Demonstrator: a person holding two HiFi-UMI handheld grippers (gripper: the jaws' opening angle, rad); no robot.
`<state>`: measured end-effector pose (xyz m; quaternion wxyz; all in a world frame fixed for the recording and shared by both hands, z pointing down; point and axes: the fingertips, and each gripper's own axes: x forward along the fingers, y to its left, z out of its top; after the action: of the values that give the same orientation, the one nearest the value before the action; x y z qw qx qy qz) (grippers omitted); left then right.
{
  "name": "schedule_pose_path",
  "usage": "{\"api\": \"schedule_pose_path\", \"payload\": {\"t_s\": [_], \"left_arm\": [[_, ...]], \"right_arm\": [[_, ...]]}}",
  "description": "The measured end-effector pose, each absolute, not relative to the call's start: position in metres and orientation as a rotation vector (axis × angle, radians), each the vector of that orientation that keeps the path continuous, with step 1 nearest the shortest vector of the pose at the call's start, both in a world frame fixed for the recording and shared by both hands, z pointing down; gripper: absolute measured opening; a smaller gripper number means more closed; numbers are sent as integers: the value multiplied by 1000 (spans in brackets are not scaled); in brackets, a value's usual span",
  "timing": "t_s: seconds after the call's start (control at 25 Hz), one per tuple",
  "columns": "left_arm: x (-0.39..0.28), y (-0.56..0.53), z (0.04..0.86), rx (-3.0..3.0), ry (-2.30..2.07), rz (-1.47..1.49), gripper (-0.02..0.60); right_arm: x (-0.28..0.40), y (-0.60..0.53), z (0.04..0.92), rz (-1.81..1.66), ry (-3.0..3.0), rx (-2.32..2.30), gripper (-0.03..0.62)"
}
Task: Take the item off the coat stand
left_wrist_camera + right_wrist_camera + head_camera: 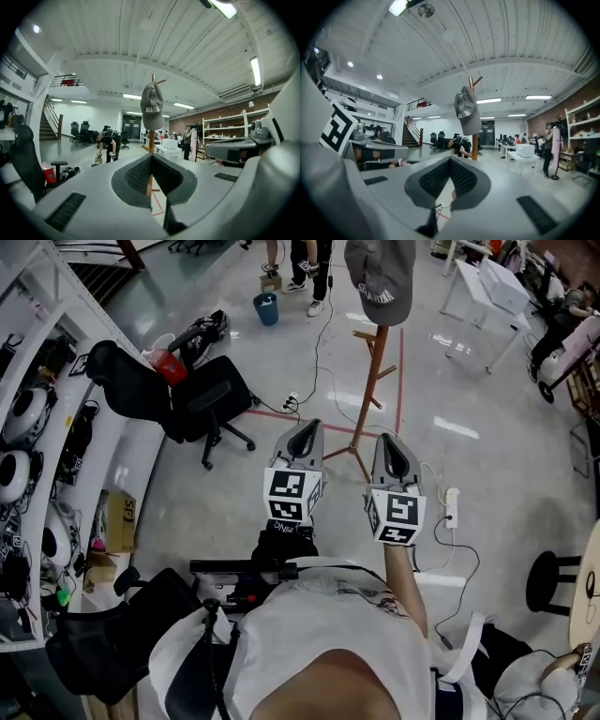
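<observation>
A grey cap (pixel 381 277) with white lettering hangs on top of a wooden coat stand (pixel 368 390) ahead of me. The cap (pixel 152 107) shows past the left jaws, and the same cap (pixel 468 111) hangs above the right jaws, on the stand's pole (pixel 475 146). My left gripper (pixel 304 432) and right gripper (pixel 393 445) are held side by side, short of the stand and below the cap. Both are shut with their tips meeting and nothing between them. Neither touches the cap or the stand.
A black office chair (pixel 187 395) stands to the left, with a red bag (pixel 167 365) and a blue bin (pixel 266 307) beyond. White tables (pixel 487 296) are at the far right, shelves (pixel 37 427) along the left wall. Cables and a power strip (pixel 452 507) lie on the floor. People stand farther back.
</observation>
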<state>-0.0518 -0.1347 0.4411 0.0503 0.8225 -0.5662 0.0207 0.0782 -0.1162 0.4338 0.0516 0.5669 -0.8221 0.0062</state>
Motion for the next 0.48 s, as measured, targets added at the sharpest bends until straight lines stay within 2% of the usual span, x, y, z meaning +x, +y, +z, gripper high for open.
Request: {"api": "schedule_pose_path", "payload": {"t_s": [0.48], "left_arm": [[-60, -223, 429, 2622, -1573, 68, 5]], "right_arm": [[46, -207, 426, 40, -2423, 1832, 5]]}}
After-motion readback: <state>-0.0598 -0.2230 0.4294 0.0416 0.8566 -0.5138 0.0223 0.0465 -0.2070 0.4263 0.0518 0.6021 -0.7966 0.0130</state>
